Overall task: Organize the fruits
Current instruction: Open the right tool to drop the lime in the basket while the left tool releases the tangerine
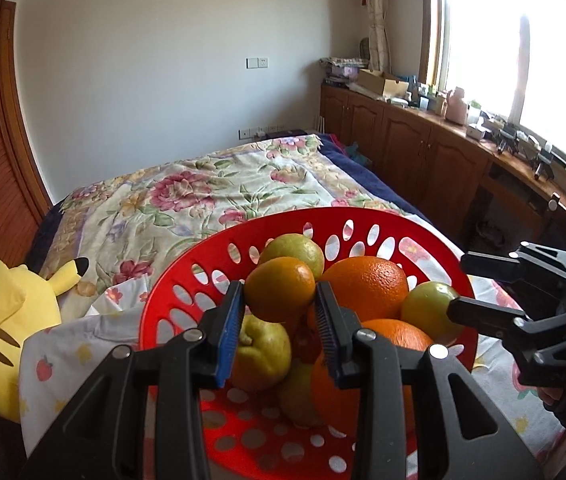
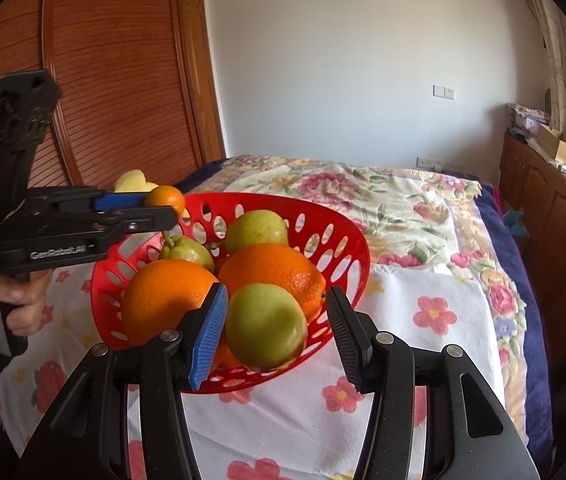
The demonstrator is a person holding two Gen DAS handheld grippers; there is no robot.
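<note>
Left tongs (image 1: 279,300) grip a small orange (image 1: 280,289) above the red basket (image 1: 171,280) on the bed (image 1: 187,184). Right tongs (image 2: 277,330) gape around a green fruit (image 2: 266,327), pads apart from it. Yellow plush (image 1: 1,320) at bed's left edge.

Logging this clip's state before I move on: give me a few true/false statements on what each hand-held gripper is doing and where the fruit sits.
1. The left hand-held gripper is shut on a small orange. True.
2. The right hand-held gripper is clamped on a large orange. False: it is open around a green pear, its jaws apart from it.
3. The fruit sits in a blue basket. False: the red perforated basket.
4. The basket stands on a flower-print cloth. True.
5. A yellow plush toy lies beside the basket, not in it. True.
</note>
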